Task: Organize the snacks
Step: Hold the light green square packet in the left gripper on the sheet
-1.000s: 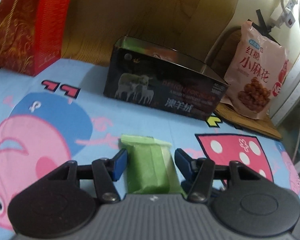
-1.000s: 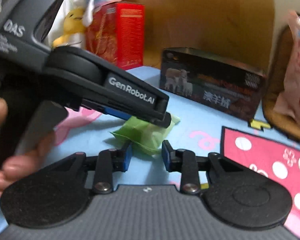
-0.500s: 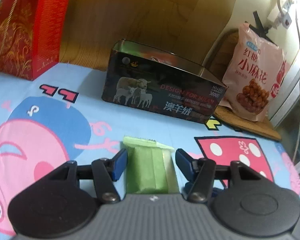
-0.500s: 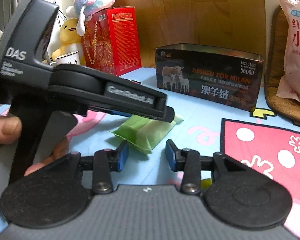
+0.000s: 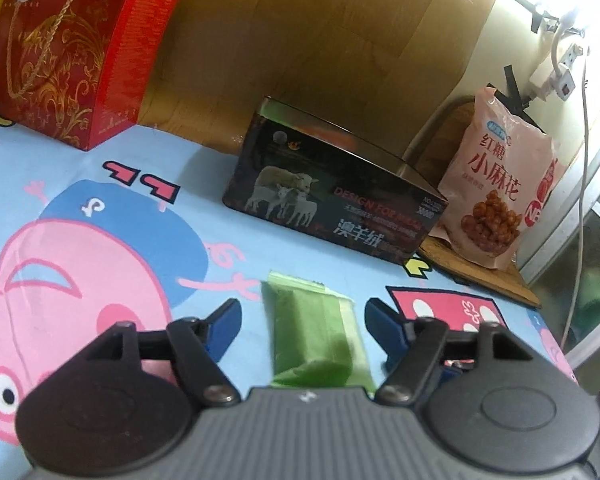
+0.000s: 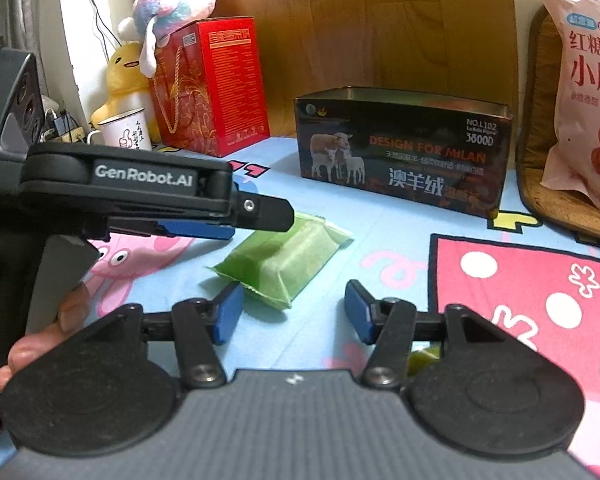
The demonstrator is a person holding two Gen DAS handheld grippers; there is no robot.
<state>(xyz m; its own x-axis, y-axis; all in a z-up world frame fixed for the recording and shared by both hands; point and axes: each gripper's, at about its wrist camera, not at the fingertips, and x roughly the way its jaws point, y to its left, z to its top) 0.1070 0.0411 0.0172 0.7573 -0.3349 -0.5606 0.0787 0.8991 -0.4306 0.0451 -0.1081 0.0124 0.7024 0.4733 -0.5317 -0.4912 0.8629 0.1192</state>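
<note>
where green packet (image 5: 316, 340) lies, left tool (image 5: 302, 324) straddles, spread

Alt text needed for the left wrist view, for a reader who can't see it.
The open left gripper straddles a green snack pack lying on a cartoon tablecloth, fingers clear of it on both sides. Beyond stand an open dark tin, a pink snack bag to its right, and a red gift box at far left.
</note>
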